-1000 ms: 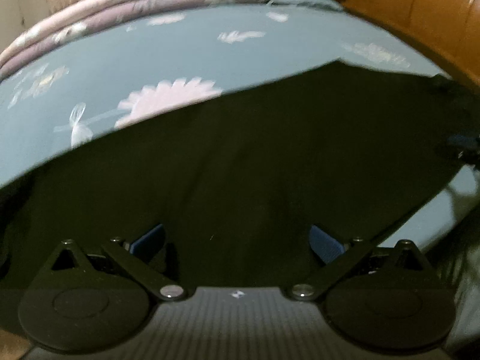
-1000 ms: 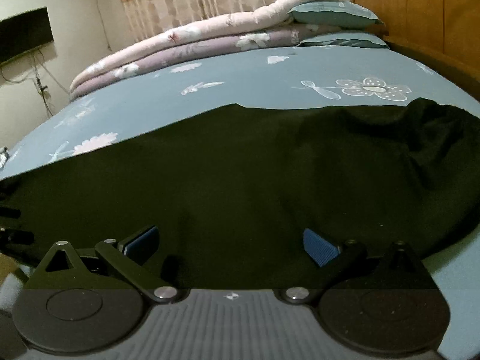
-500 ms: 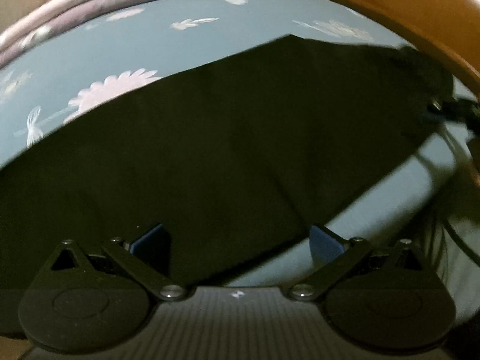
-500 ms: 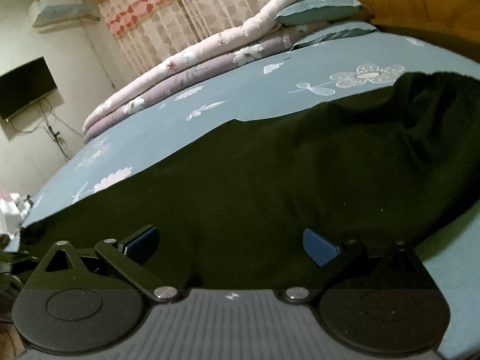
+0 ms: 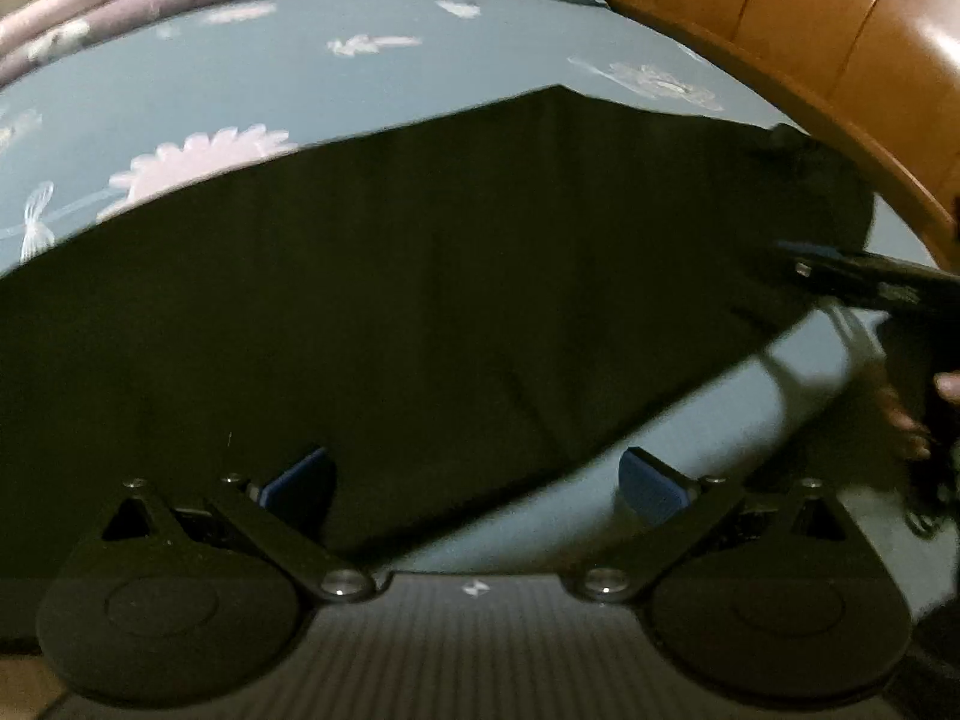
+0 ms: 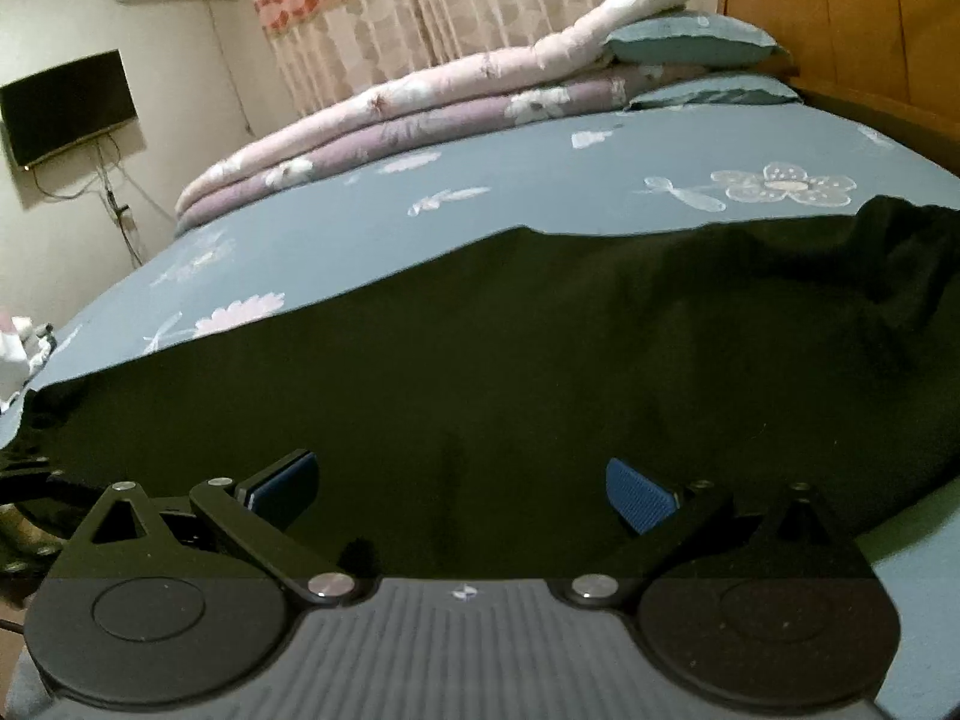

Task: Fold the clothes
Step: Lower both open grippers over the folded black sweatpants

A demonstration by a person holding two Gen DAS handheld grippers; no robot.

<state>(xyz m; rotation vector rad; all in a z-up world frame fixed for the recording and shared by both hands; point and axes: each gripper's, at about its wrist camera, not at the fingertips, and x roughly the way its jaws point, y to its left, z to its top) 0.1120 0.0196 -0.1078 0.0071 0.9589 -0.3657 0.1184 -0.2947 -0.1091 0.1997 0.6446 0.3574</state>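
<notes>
garment: black cloth (image 6: 540,372), spread flat on the bed (image 6: 540,192), long axis running left to right across both views
left gripper (image 5: 474,480): jaws wide, empty, over the cloth's near edge
right gripper (image 6: 462,486): jaws wide, empty, cloth directly ahead
nearer hand: about equal; each faces one end
step judged: reaching for the near edge
</notes>
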